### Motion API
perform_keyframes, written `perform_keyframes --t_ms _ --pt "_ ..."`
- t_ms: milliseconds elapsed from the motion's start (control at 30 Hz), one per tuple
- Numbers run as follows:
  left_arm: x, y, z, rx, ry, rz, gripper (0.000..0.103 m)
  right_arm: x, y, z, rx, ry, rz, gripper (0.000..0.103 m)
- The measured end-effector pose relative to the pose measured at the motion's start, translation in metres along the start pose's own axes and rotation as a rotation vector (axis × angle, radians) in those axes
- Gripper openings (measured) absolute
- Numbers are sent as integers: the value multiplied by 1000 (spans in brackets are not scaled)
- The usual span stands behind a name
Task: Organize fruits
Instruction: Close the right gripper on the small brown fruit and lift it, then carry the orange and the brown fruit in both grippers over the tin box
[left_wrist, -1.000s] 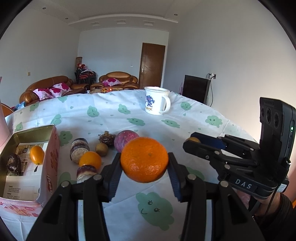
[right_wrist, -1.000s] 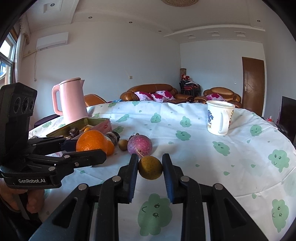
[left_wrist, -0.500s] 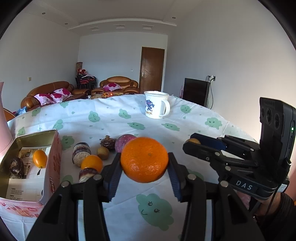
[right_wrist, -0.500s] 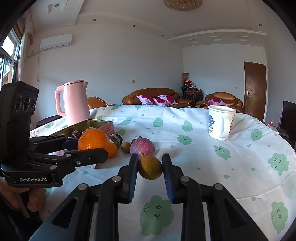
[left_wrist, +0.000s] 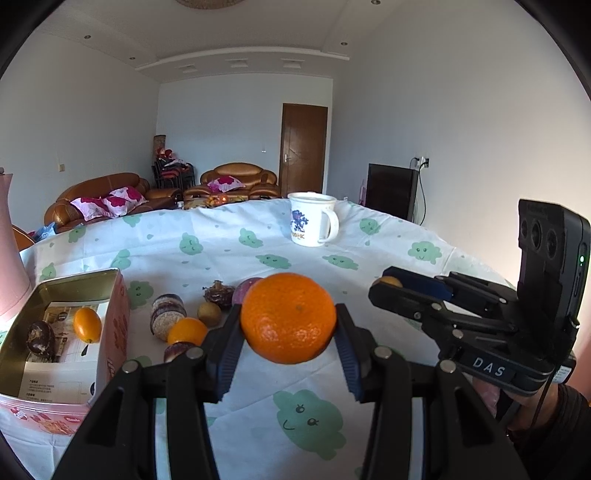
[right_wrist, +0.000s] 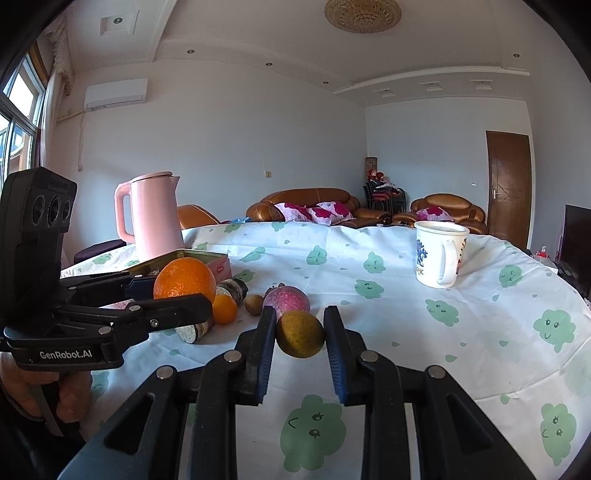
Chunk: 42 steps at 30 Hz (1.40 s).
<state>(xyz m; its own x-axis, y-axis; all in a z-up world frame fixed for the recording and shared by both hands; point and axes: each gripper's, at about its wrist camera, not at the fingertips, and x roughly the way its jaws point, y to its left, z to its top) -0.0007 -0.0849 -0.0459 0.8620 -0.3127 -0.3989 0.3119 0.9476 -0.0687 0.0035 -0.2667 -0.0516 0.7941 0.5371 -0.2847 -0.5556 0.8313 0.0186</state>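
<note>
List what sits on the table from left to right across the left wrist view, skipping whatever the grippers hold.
pink kettle → open tin → sliced purple-skinned piece → small orange → small brown fruit → white mug

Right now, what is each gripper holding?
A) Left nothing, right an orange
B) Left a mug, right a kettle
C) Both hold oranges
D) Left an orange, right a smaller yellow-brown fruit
D: the left gripper clamps the large orange, and the right gripper clamps the yellow-brown fruit.
</note>
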Motion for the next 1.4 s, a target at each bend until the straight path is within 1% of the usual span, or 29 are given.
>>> perform_keyframes --t_ms 133,367,600,933,1400 --pt "-5 0 0 0 -13 7 49 -5 0 -1 -2 -26 10 28" --pt "-10 0 3 8 -45 23 49 -7 -1 -1 -1 -45 17 28" --pt "-18 1 7 16 -83 48 49 -8 1 0 -6 -49 -1 28" --pt "-27 3 11 23 -118 79 49 -10 4 2 -13 -52 -6 28" --pt "-32 9 15 20 -117 110 49 -19 19 31 -33 -76 21 28"
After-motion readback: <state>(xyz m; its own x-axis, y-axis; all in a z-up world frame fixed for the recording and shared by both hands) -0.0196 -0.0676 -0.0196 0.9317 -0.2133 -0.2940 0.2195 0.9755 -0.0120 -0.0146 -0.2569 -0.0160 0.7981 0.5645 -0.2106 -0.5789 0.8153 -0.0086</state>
